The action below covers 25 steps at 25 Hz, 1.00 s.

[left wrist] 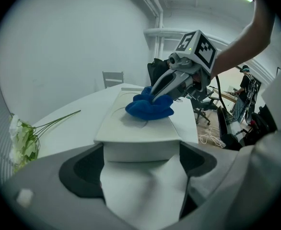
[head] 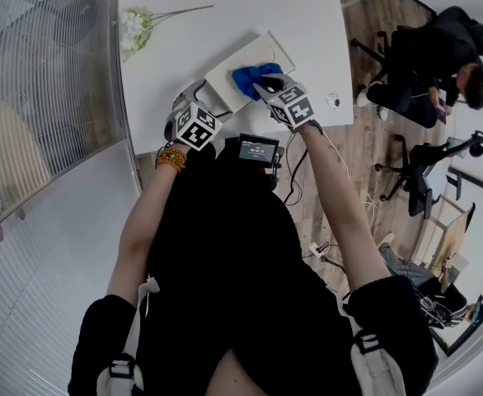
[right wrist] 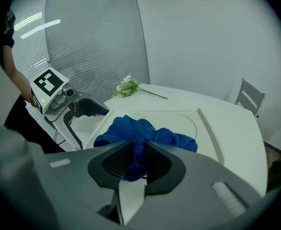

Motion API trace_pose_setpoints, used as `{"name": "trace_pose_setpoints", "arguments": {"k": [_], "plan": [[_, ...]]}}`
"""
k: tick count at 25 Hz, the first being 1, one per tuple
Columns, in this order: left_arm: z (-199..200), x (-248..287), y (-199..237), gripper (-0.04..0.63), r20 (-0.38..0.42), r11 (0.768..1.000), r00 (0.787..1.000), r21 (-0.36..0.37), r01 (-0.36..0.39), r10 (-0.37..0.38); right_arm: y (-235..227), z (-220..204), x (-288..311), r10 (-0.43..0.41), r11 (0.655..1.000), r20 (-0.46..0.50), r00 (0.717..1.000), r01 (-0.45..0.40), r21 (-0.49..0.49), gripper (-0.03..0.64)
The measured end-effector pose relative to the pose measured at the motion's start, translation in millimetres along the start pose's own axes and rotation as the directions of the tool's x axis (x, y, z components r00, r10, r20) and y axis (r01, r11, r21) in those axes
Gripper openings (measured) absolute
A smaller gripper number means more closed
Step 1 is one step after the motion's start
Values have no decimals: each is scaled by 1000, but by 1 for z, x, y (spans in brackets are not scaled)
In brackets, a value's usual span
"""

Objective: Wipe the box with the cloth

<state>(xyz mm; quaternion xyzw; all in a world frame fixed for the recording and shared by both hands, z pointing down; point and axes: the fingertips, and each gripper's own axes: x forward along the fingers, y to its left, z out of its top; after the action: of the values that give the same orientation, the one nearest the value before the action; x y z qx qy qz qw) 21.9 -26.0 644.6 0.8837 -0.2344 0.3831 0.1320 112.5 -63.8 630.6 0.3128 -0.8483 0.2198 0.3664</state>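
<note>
Right gripper [right wrist: 139,145] jaws are standing nearly closed, pinching the bunched blue cloth [right wrist: 131,128] and pressing it midway on the box [left wrist: 140,126] lid. Left gripper [left wrist: 141,155] jaws are clamping the box's near end on the bench [head: 225,11]. Box's long axis is running away from the left gripper, with bare lid lying beyond the cloth, toward the far end.

The left tool [left wrist: 141,155] hides the box [left wrist: 139,127] end, the right tool [right wrist: 138,148] some cloth [right wrist: 131,128] folds.

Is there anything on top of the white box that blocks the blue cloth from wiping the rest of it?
Nothing visible does. The top of the flat white box is bare all around the crumpled blue cloth.
</note>
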Motion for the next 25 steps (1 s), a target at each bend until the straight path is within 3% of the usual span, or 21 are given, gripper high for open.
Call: {"name": "trace_pose_setpoints", "arguments": {"k": [9,16,18,20,22,25], "plan": [[-1,1,0,608,-5,1000,1000,-6,3,-3,57,10,18,111,988,-33,993,-114,-101,92],[-3,-1,0,607,-5,1000,1000,-11,7,-7,61,15,17,152,986,-26,988,-153,-70,97],[-2,-2,0,607,-4,1000,1000,-11,12,-12,40,27,4,89,995,57,994,-87,-40,98],[-2,-1,0,607,-2,1000,1000,-10,15,-15,-2,41,-19,-33,996,184,982,16,93,97],[-2,-1,-1,607,0,1000,1000,-9,16,-16,-52,45,-44,-169,961,255,952,102,259,97],[-3,-3,0,607,9,999,999,-8,32,-32,-111,29,-62,-313,889,235,920,197,413,97]]}}
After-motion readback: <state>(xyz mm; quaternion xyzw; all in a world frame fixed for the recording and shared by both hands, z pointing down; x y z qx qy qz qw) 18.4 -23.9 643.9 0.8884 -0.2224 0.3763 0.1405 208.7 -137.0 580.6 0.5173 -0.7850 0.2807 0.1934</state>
